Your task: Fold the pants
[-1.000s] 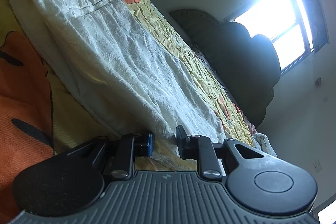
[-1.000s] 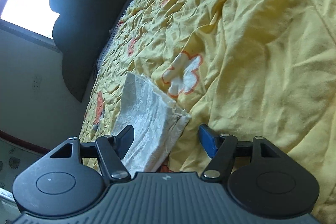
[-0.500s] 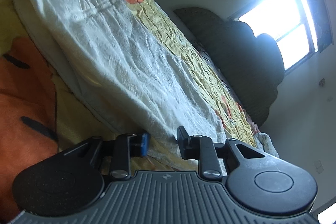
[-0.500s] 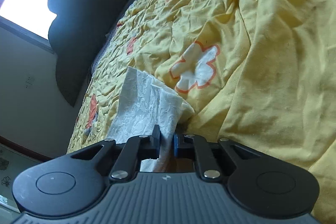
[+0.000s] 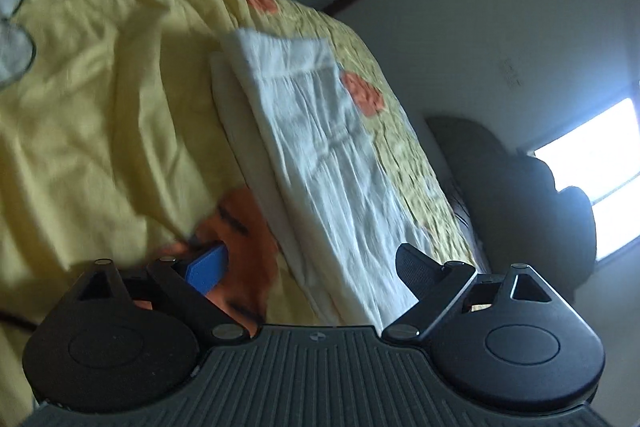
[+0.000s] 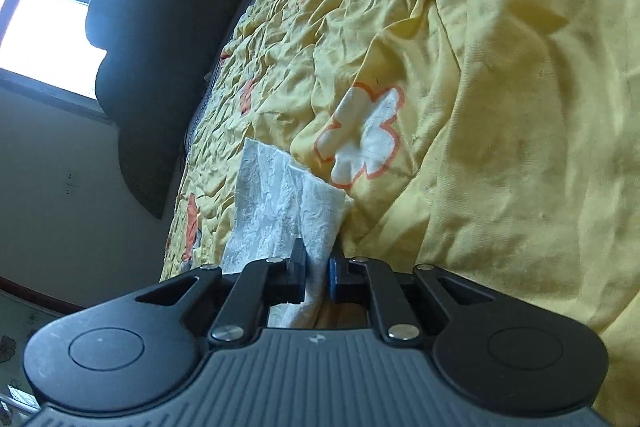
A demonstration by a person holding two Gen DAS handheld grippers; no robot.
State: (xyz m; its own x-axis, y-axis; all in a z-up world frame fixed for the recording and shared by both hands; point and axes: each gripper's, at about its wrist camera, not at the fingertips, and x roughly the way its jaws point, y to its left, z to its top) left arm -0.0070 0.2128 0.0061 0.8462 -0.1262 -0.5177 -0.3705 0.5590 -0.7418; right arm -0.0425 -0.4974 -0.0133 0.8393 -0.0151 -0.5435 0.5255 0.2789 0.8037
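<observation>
White pants (image 6: 288, 211) are pinched by the right gripper (image 6: 316, 277); left gripper (image 5: 312, 263), just opened wide, holds nothing; one-sided pulling risks skewing.

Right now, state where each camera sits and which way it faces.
Left wrist: on the left gripper, facing along its open fingers over the white pants on the yellow bedspread.
Right wrist: on the right gripper, fingers shut on a pants end, facing the headboard.
Shared: pants, bedspread, headboard, window.
</observation>
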